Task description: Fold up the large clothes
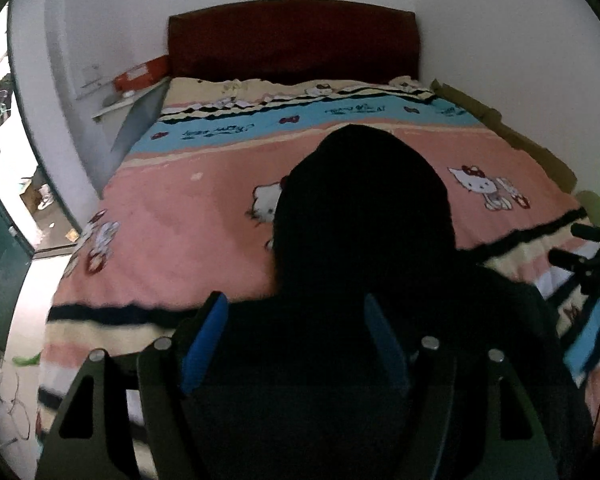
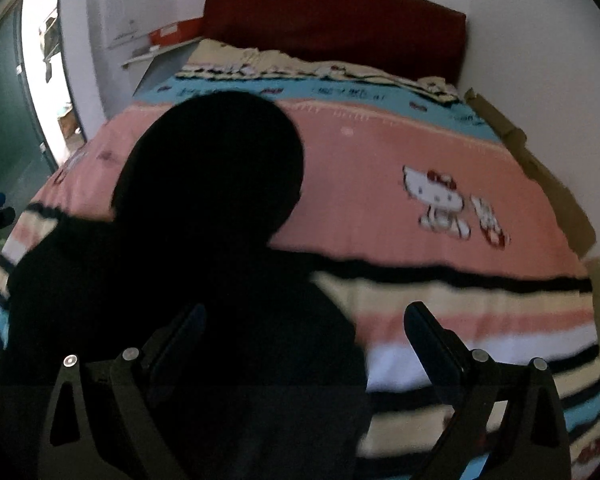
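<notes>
A large black hooded garment (image 1: 360, 240) lies flat on the bed, hood toward the headboard; it also shows in the right wrist view (image 2: 204, 216). My left gripper (image 1: 296, 312) hovers open over the garment's lower body, blue-padded fingers (image 1: 206, 340) spread wide with black cloth below them. My right gripper (image 2: 304, 320) is open too, its left finger over the garment's right side and its right finger (image 2: 432, 336) over the striped blanket. The right gripper also shows at the right edge of the left wrist view (image 1: 588, 256).
The bed carries a pink, blue and striped cartoon-cat blanket (image 1: 180, 208) and a dark red headboard (image 1: 296, 40). A shelf with a red box (image 1: 140, 76) hangs on the left wall. An open doorway (image 1: 16, 152) is at far left. Cardboard (image 2: 540, 168) lines the bed's right edge.
</notes>
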`<state>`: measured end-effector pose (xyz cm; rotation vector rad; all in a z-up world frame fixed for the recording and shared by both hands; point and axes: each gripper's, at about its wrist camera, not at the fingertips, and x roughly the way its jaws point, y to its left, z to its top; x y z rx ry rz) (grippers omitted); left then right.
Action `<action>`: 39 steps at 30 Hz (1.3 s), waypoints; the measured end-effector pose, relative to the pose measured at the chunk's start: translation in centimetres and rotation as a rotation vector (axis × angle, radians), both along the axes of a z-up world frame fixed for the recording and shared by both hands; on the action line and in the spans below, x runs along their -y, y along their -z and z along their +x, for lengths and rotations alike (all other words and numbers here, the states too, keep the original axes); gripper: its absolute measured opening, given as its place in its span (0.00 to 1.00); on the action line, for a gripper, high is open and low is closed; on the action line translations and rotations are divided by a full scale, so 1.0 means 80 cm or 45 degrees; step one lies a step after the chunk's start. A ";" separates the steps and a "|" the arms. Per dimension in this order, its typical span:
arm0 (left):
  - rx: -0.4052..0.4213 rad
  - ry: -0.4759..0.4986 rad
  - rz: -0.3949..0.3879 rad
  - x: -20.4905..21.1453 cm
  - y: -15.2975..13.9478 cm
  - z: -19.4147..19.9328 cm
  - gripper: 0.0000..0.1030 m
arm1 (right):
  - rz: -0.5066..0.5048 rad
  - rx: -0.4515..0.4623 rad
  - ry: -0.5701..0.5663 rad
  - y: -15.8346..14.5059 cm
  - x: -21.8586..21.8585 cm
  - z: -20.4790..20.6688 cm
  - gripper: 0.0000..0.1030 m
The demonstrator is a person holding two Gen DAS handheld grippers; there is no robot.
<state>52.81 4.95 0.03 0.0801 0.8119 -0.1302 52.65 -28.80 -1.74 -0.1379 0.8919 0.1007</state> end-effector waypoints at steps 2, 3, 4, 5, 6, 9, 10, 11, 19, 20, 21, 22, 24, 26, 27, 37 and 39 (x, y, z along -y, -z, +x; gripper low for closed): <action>0.004 0.012 0.017 0.015 0.014 0.049 0.67 | 0.021 0.012 0.003 0.001 0.000 0.042 0.95; 0.001 0.022 0.018 0.023 0.021 0.070 0.67 | 0.040 0.015 0.006 0.005 0.000 0.065 0.95; -0.002 0.029 0.026 0.032 0.030 0.097 0.67 | 0.057 0.015 0.006 0.010 -0.002 0.089 0.95; 0.000 0.032 0.038 0.040 0.036 0.119 0.67 | 0.068 0.017 0.005 0.013 -0.004 0.107 0.95; 0.004 0.034 0.054 0.048 0.043 0.143 0.67 | 0.083 0.021 0.005 0.021 -0.007 0.133 0.95; -0.004 0.023 0.094 0.074 0.074 0.225 0.67 | 0.142 0.041 0.019 0.049 -0.012 0.196 0.95; -0.006 0.018 0.117 0.080 0.084 0.246 0.67 | 0.169 0.041 0.020 0.059 -0.013 0.215 0.95; -0.013 0.016 0.144 0.085 0.095 0.265 0.67 | 0.187 0.039 0.022 0.069 -0.013 0.230 0.95; -0.050 0.020 0.118 0.075 0.140 0.311 0.38 | 0.237 0.011 0.061 0.144 -0.026 0.321 0.87; -0.066 0.016 0.080 0.072 0.142 0.313 0.29 | 0.237 0.015 0.046 0.147 -0.030 0.323 0.81; -0.069 0.010 0.058 0.070 0.143 0.312 0.27 | 0.245 0.015 0.026 0.149 -0.033 0.325 0.68; -0.056 0.012 0.060 0.071 0.142 0.309 0.26 | 0.260 0.012 0.011 0.151 -0.035 0.327 0.59; -0.038 0.022 0.074 0.074 0.137 0.302 0.19 | 0.269 0.022 -0.021 0.149 -0.039 0.325 0.41; -0.033 0.020 0.052 0.072 0.129 0.293 0.15 | 0.295 0.030 -0.055 0.143 -0.044 0.319 0.21; -0.032 0.021 0.044 0.072 0.126 0.286 0.13 | 0.284 0.045 -0.070 0.139 -0.048 0.313 0.15; 0.106 0.109 -0.094 0.040 0.024 0.128 0.11 | 0.307 0.167 -0.303 0.039 -0.050 0.177 0.07; 0.155 0.134 -0.117 0.030 0.007 0.079 0.11 | 0.344 0.207 -0.358 0.018 -0.040 0.134 0.07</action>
